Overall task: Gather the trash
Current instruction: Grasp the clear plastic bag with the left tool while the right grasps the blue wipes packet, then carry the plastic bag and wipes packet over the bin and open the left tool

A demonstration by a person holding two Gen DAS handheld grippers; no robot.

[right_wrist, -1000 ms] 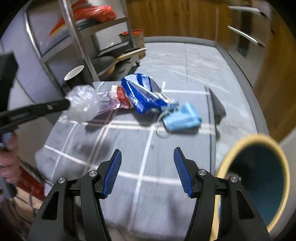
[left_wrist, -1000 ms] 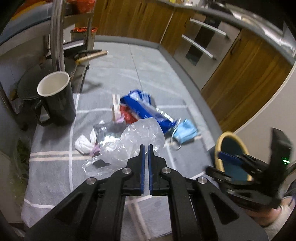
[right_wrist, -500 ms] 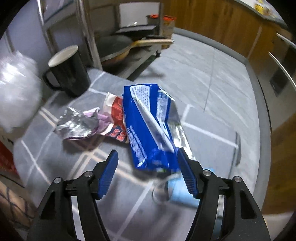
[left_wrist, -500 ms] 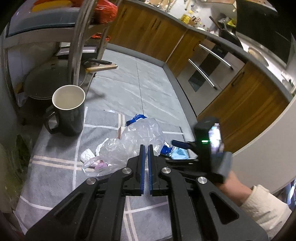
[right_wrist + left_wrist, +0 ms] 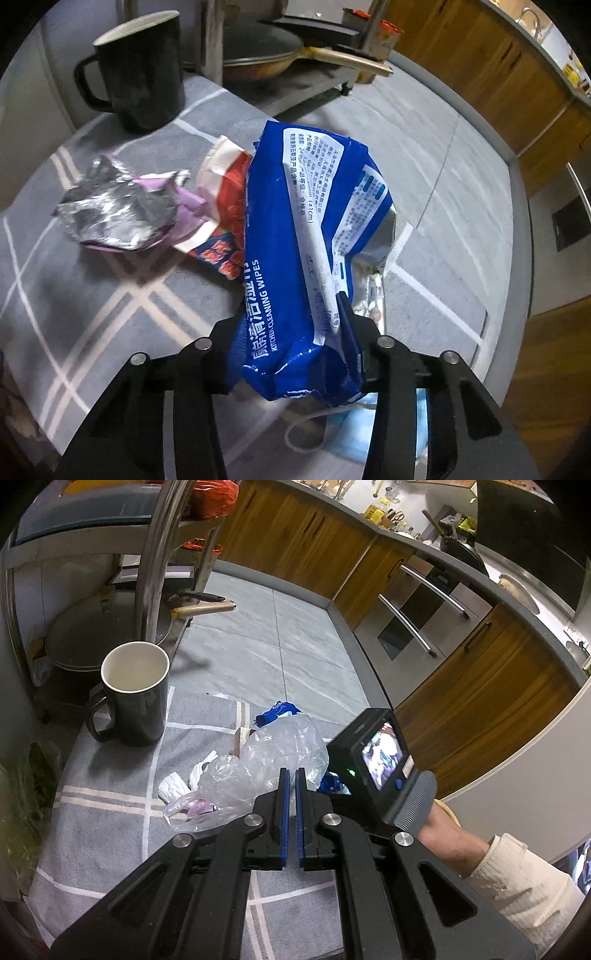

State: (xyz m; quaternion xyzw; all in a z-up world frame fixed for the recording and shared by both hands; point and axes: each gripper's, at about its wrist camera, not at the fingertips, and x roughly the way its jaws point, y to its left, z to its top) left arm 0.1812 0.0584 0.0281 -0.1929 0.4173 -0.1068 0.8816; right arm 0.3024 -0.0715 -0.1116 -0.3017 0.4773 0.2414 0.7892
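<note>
My left gripper [image 5: 290, 775] is shut on a crumpled clear plastic bag [image 5: 273, 764] and holds it above the grey checked cloth [image 5: 110, 830]. My right gripper [image 5: 295, 321] has closed around the near end of a blue cleaning-wipes packet [image 5: 314, 240], whose far end sticks up. Its fingertips are hidden behind the packet. A silver and purple foil wrapper [image 5: 114, 206] and a red and white wrapper [image 5: 225, 206] lie to the left of it. A light blue face mask [image 5: 354, 439] lies under the right gripper. A white tissue wad [image 5: 171, 786] lies on the cloth.
A dark mug [image 5: 135, 694] stands at the cloth's far left; it also shows in the right wrist view [image 5: 142, 70]. A metal rack [image 5: 147, 554] with a pan [image 5: 280, 55] is behind it. Wooden cabinets [image 5: 480, 701] and an oven [image 5: 417, 616] line the right side.
My right gripper moved in over the blue wipes packet and closed on it. My left gripper lifted higher with the plastic bag still in it.
</note>
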